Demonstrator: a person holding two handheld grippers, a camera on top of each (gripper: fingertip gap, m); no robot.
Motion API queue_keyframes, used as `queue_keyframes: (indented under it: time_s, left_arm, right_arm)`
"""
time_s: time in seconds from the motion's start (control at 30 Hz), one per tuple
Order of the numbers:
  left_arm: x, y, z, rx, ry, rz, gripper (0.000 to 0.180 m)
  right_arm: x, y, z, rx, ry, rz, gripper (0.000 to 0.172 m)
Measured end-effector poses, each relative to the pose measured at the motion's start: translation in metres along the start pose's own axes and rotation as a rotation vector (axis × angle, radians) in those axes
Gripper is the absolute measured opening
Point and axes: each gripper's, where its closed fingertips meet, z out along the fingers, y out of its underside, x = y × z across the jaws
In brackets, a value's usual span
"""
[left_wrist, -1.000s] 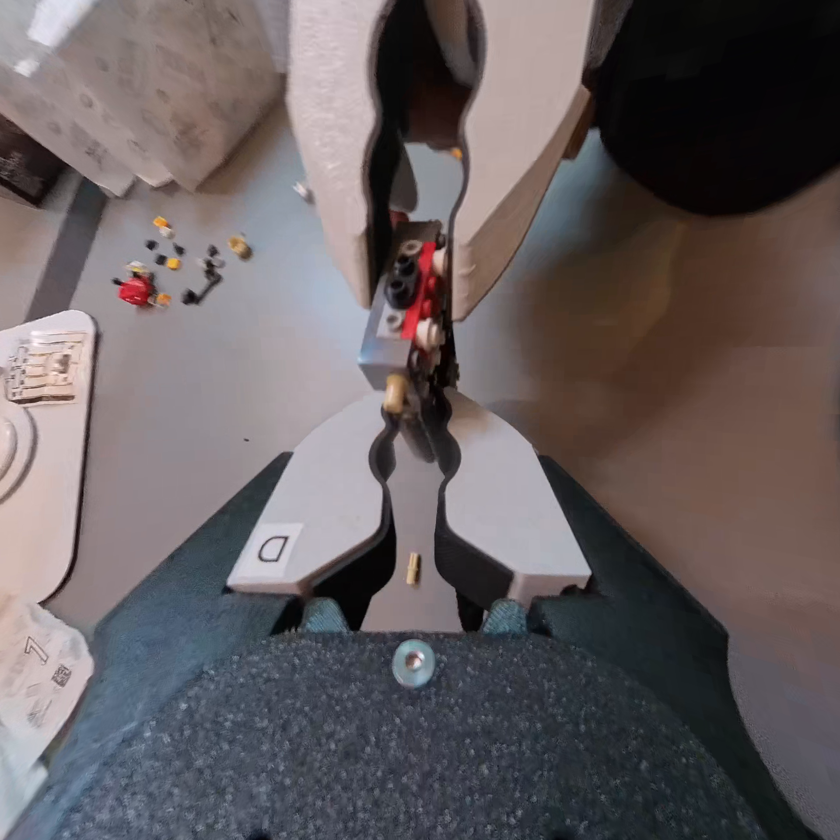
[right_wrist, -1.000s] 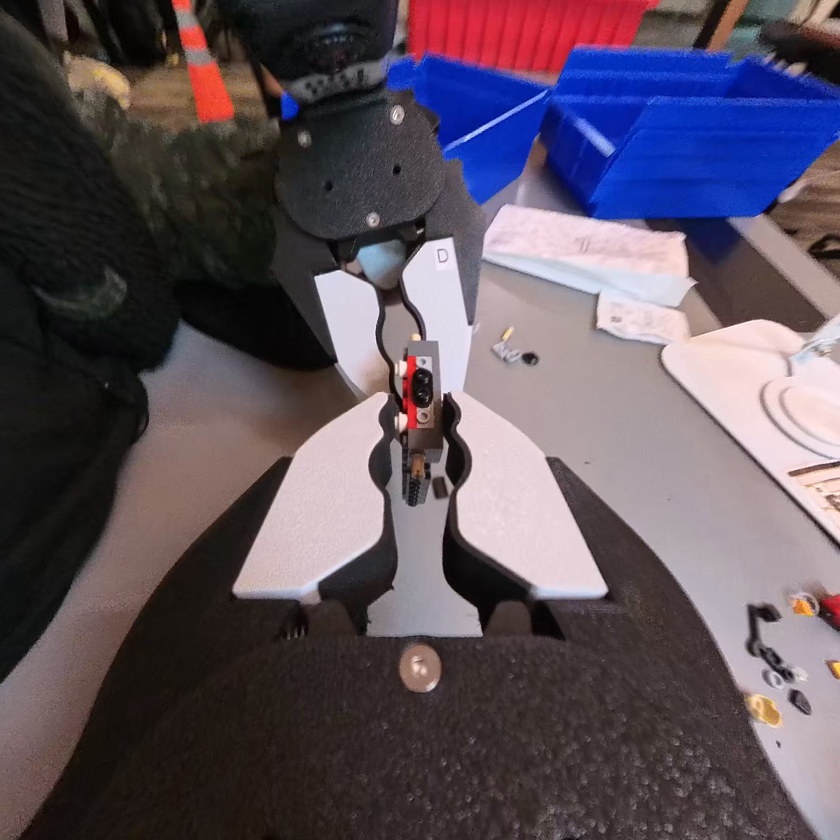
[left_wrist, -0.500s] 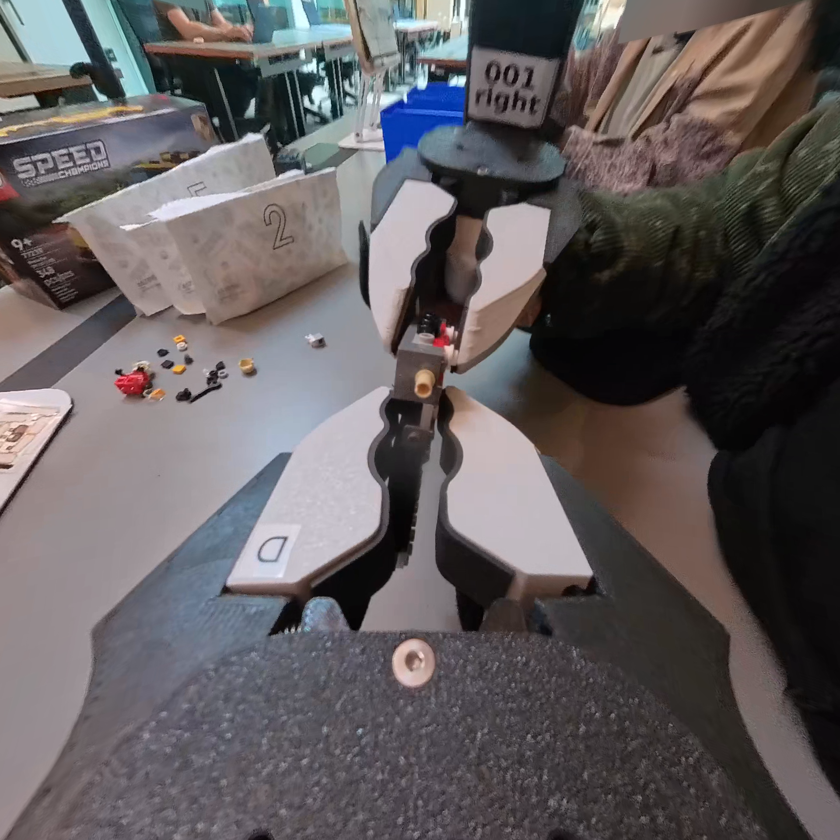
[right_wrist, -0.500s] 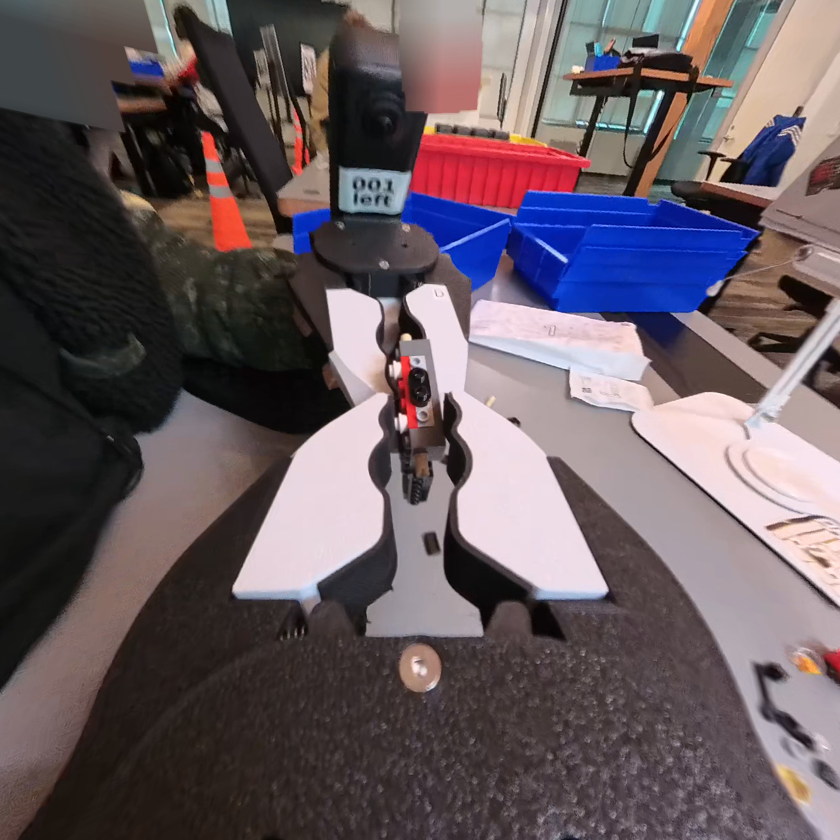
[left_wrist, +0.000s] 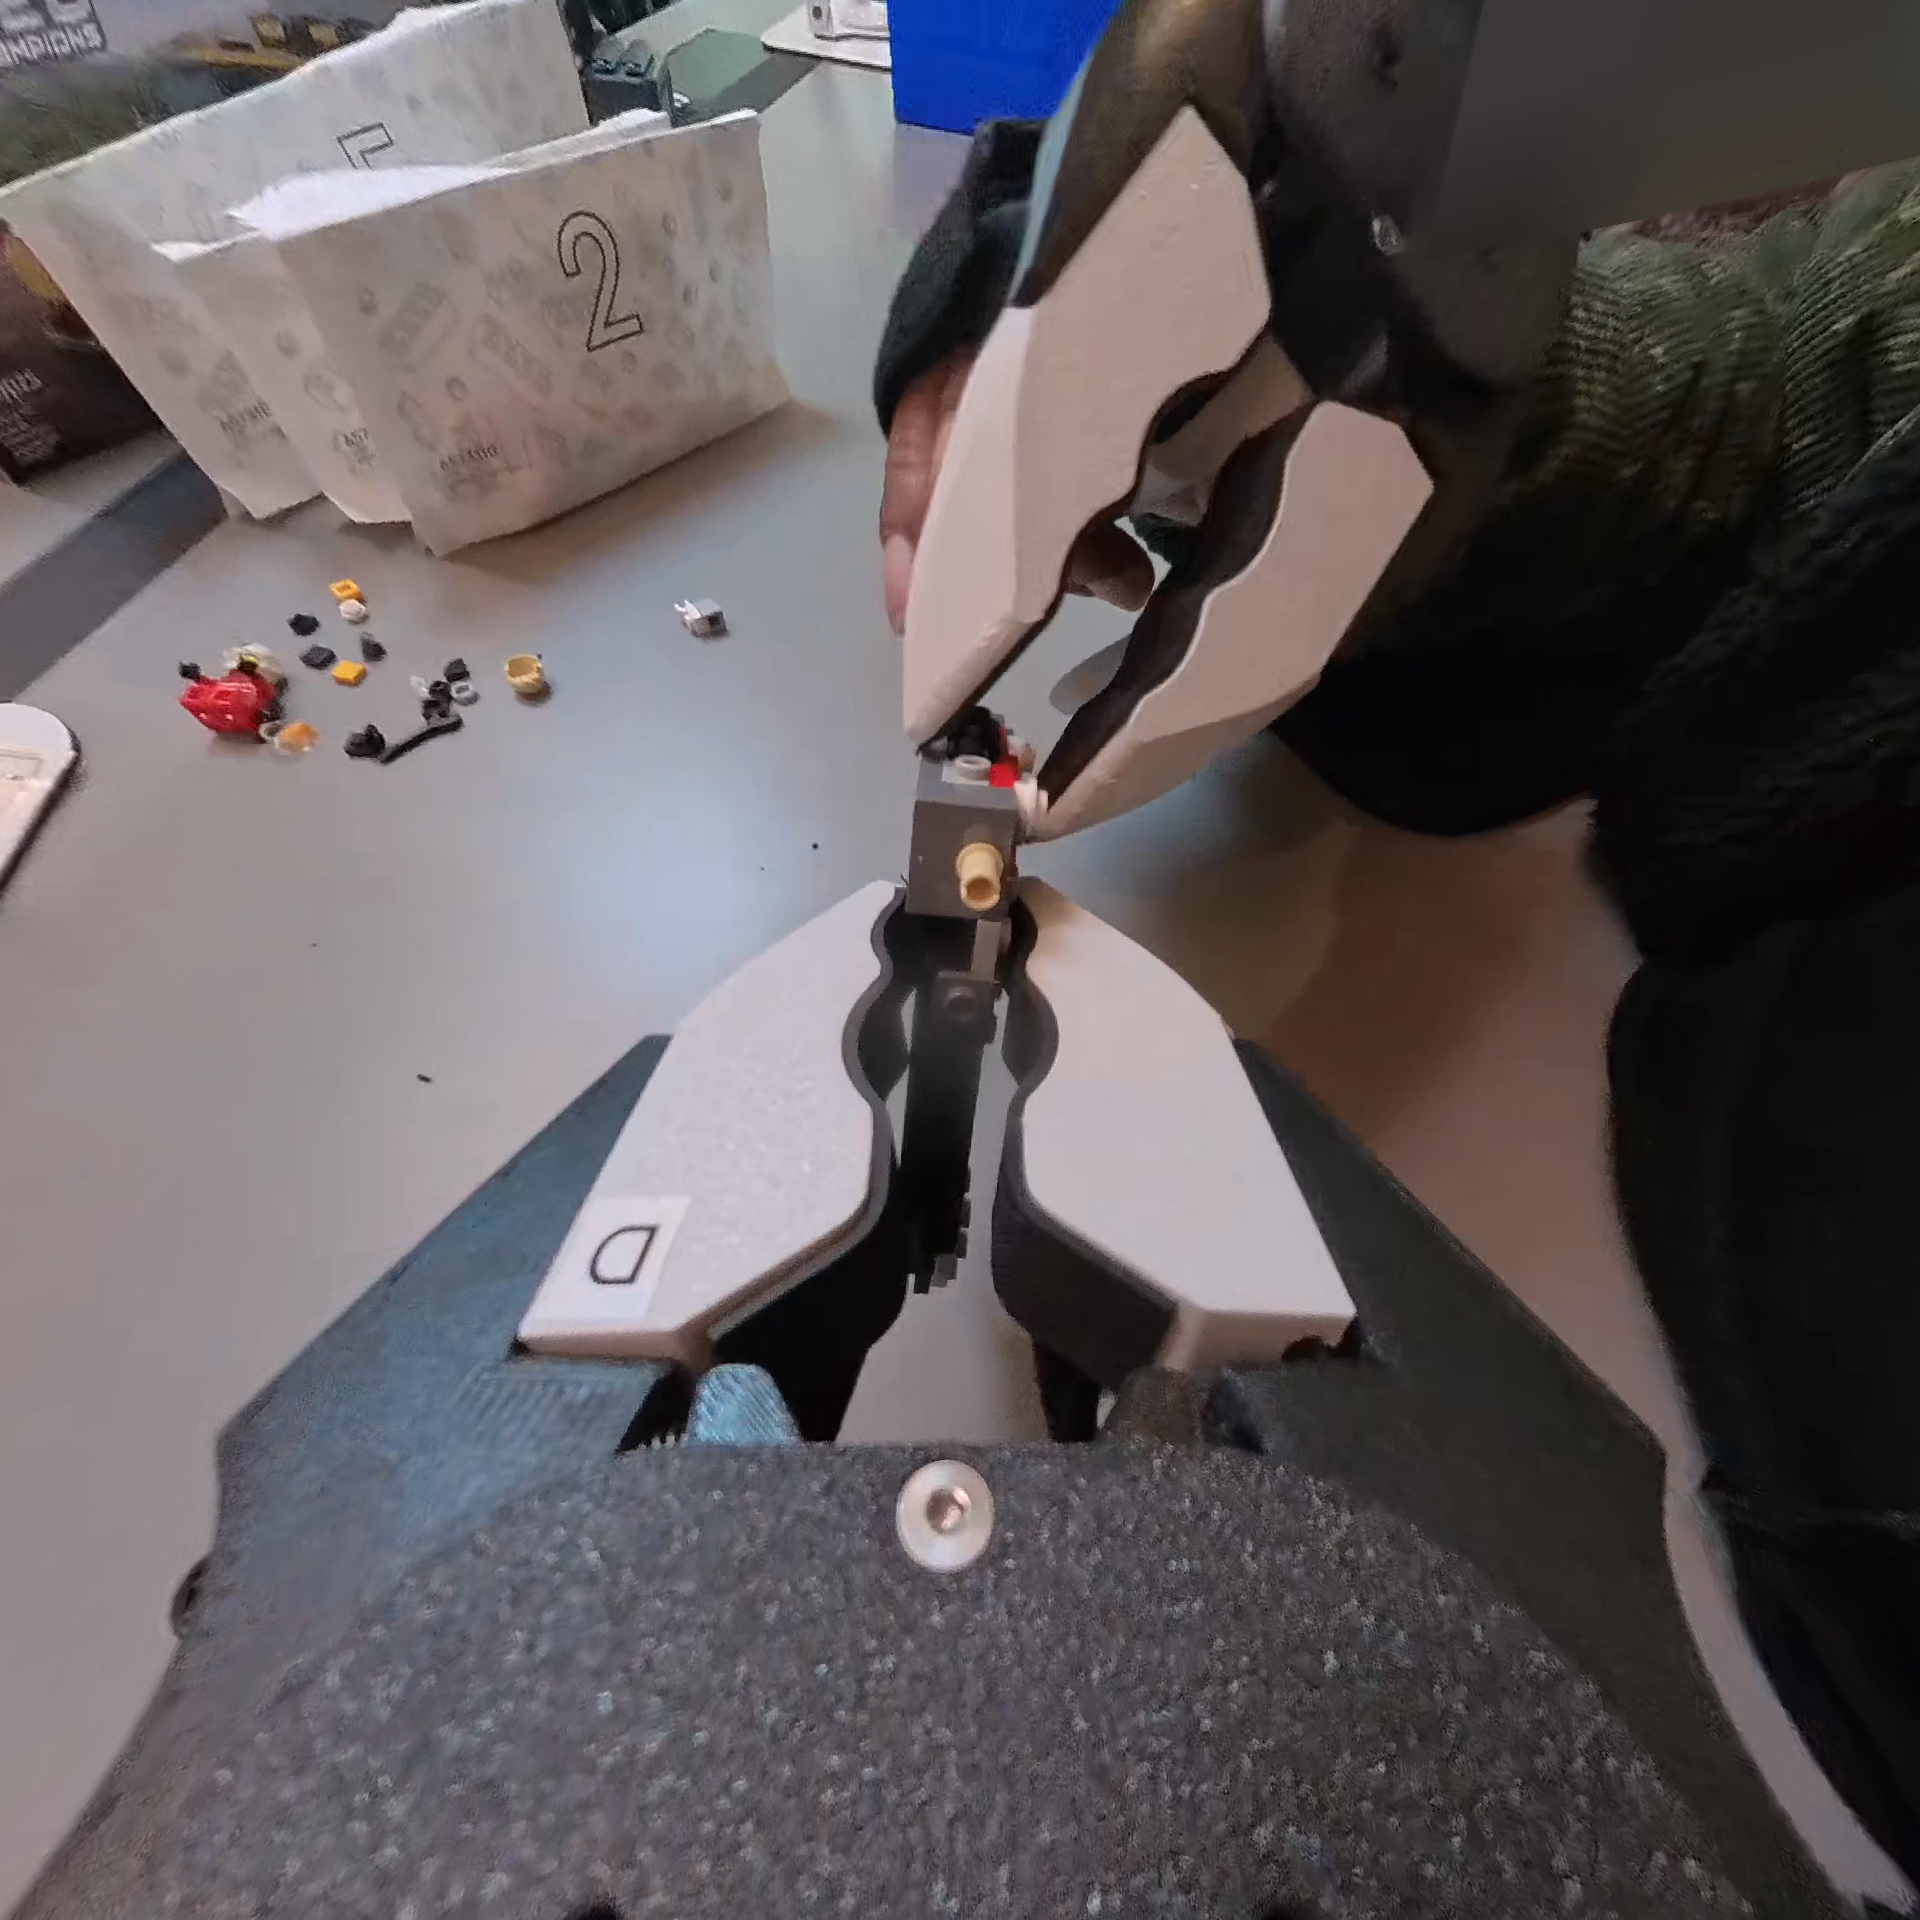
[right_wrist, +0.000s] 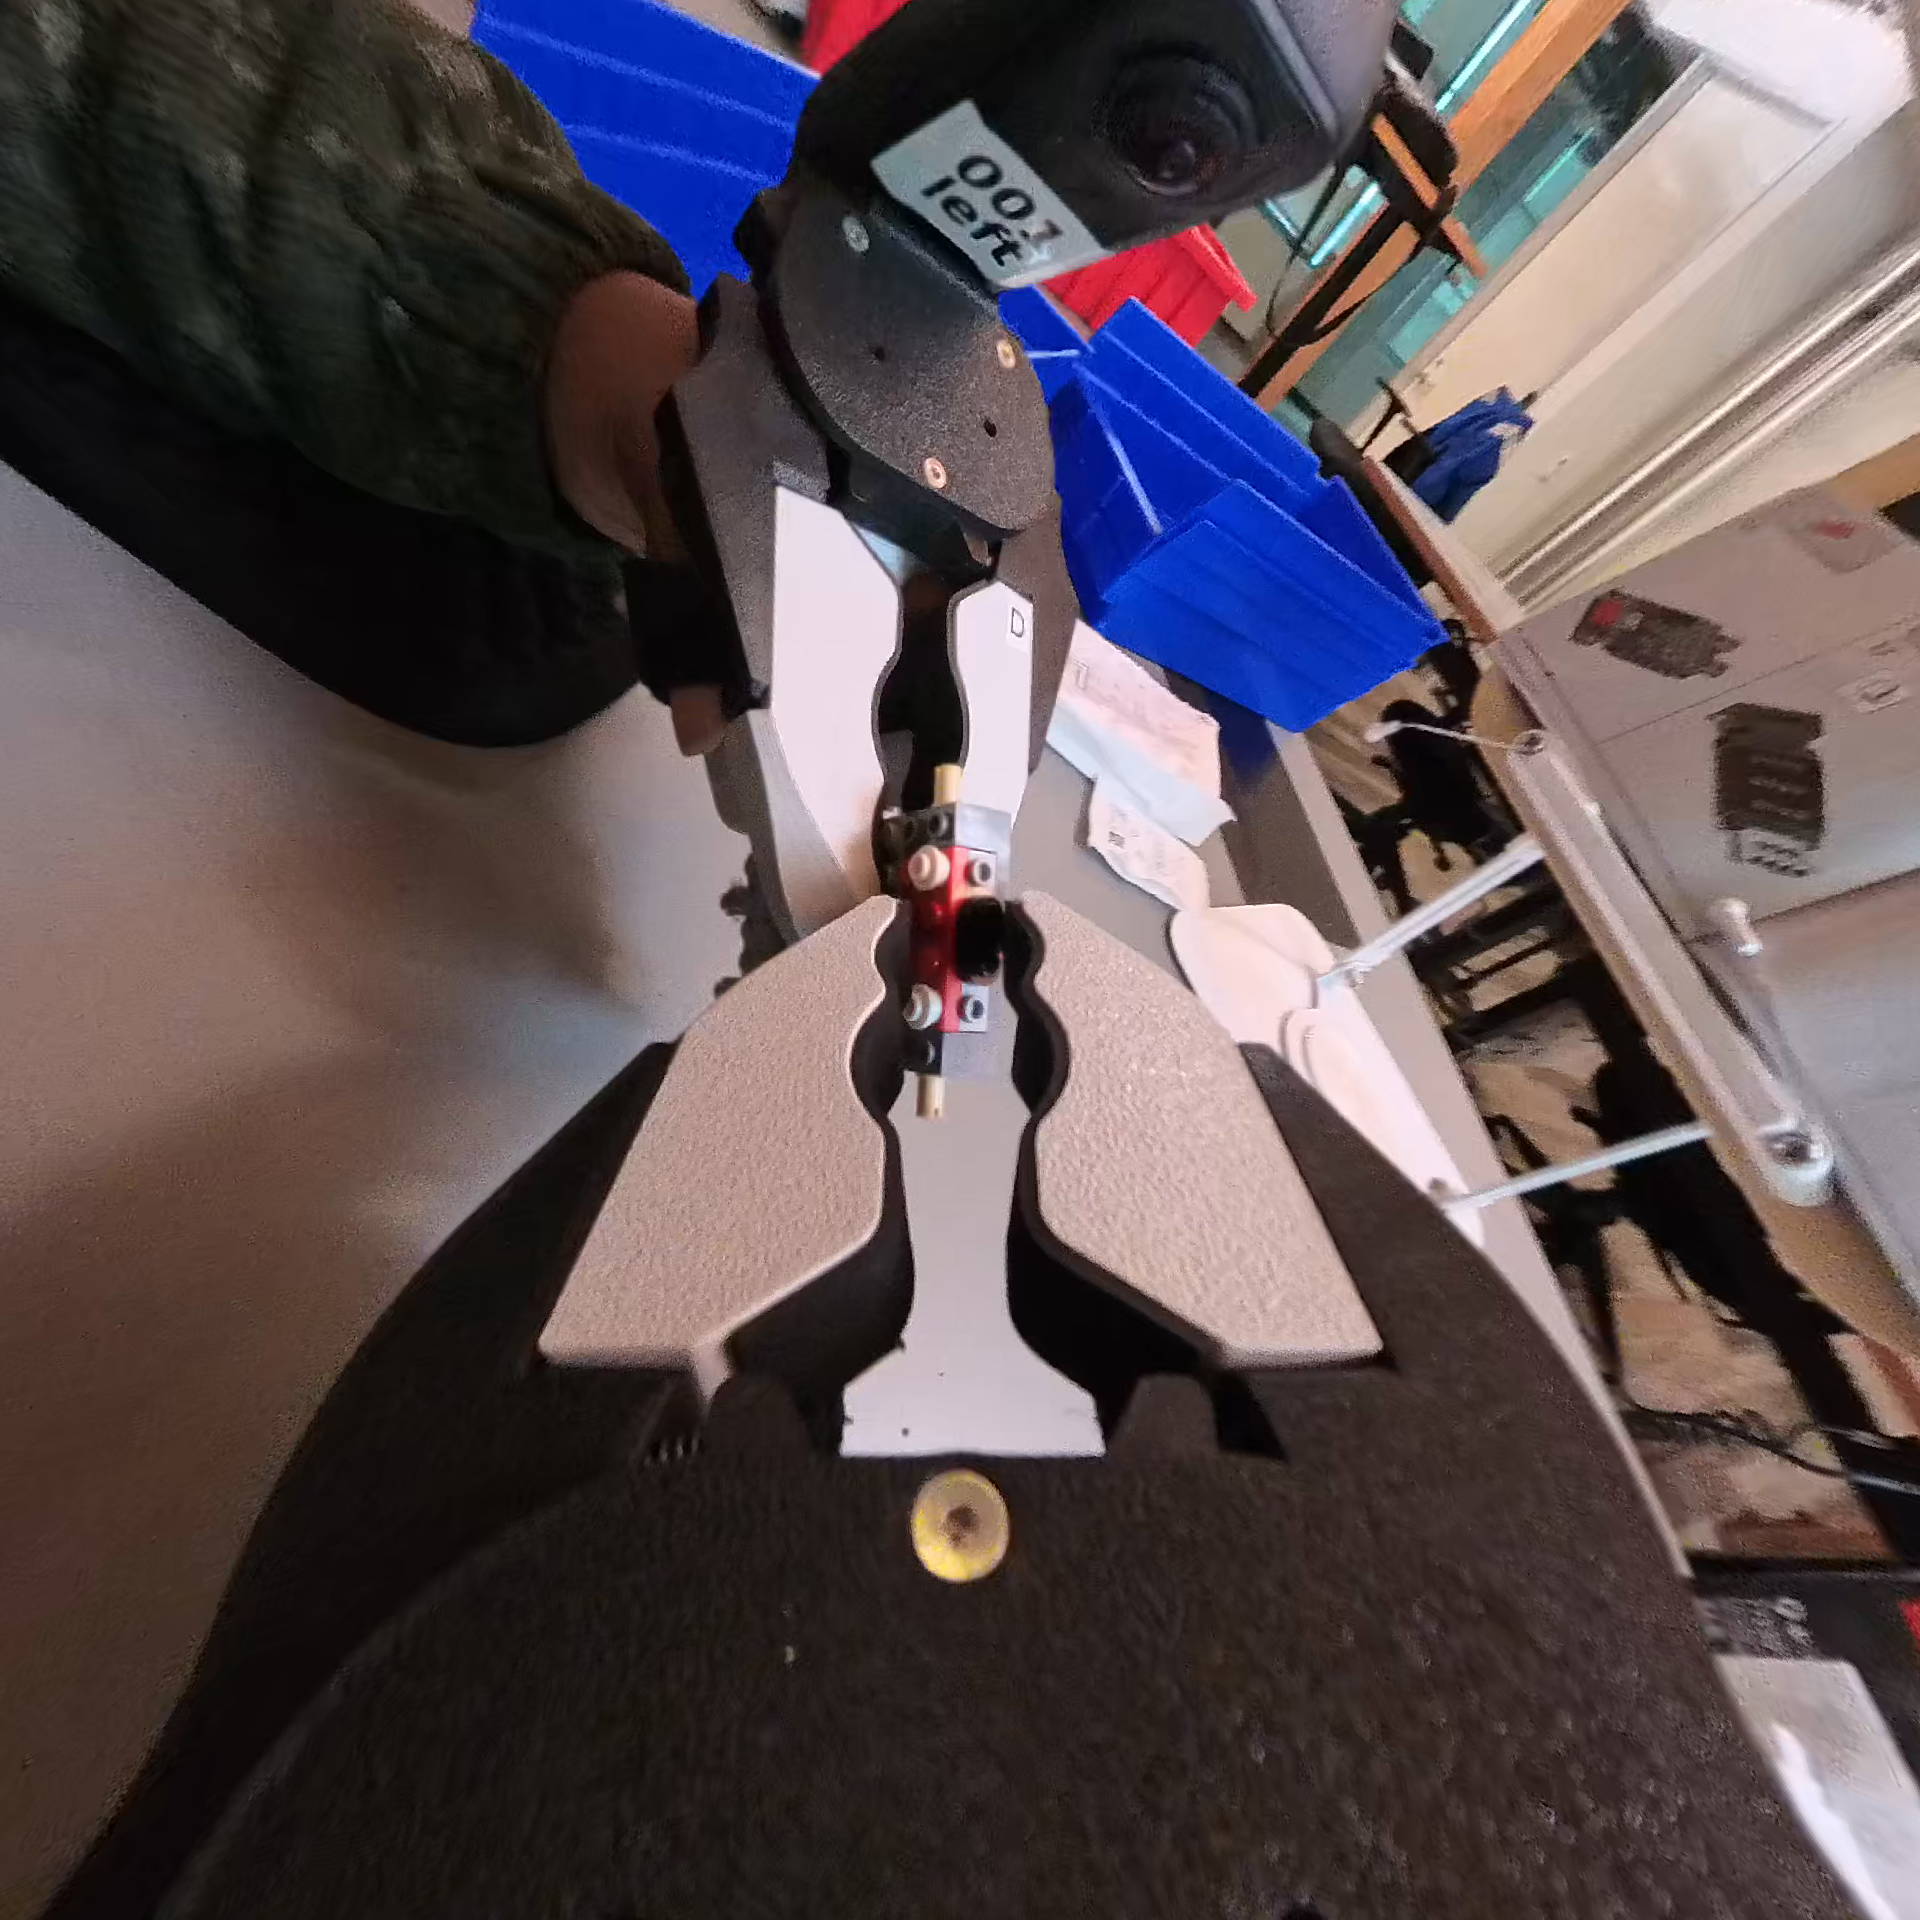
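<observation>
A small brick assembly (left_wrist: 961, 842) of grey, red and black pieces with a tan pin is held in the air between both grippers. My left gripper (left_wrist: 956, 914) is shut on its lower black and grey part, which runs back between the fingers. My right gripper (left_wrist: 987, 774) comes in from the upper right, and its tips clamp the top of the assembly. In the right wrist view the assembly (right_wrist: 948, 966) lies lengthwise between the right gripper's (right_wrist: 956, 914) pads, and the left gripper (right_wrist: 914, 790) holds its far end.
Several loose small pieces (left_wrist: 343, 675) and a red part (left_wrist: 223, 707) lie on the grey table (left_wrist: 520, 935) at the left. White numbered paper bags (left_wrist: 520, 343) stand behind them. Blue bins (right_wrist: 1226, 540), paper sheets (right_wrist: 1143, 727) and a white tray (right_wrist: 1278, 987) are on the far side. Only a small space, under 4 cm, lies between the two pairs of fingers.
Both grippers have tilted up from looking down at the table. The right gripper has rolled sideways and its jaws have narrowed on the assembly. Both keep hold of it.
</observation>
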Motion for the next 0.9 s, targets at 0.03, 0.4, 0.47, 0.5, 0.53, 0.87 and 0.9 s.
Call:
queue_keyframes:
  time_s: [0.03,0.4,0.47,0.5,0.53,0.87,0.9]
  left_arm:
    - [-0.001,0.001,0.0,-0.002,0.003,-0.006,0.015]
    - [0.005,0.01,0.003,-0.036,0.116,-0.248,0.016]
    - [0.002,0.01,0.004,-0.024,0.121,-0.311,0.015]
    - [0.002,0.009,0.003,-0.01,0.147,-0.348,0.015]
    - [0.001,0.008,0.002,0.0,0.155,-0.36,0.015]
    - [-0.003,0.012,0.002,-0.014,0.112,-0.31,0.015]
    - [-0.003,0.012,0.002,-0.016,0.111,-0.305,0.015]
  right_arm:
    - [0.0,0.001,0.001,-0.012,0.01,-0.02,0.016]
    - [-0.005,0.007,0.004,-0.082,0.028,-0.116,0.015]
    - [-0.006,0.004,0.004,-0.063,0.041,-0.148,0.006]
    - [-0.011,0.0,0.005,-0.053,0.029,-0.167,0.006]
    - [-0.016,0.001,0.008,-0.073,0.016,-0.185,0.006]
    - [0.004,0.006,-0.001,0.0,-0.003,0.097,0.007]
    - [0.004,0.009,0.0,-0.004,-0.014,0.127,0.008]
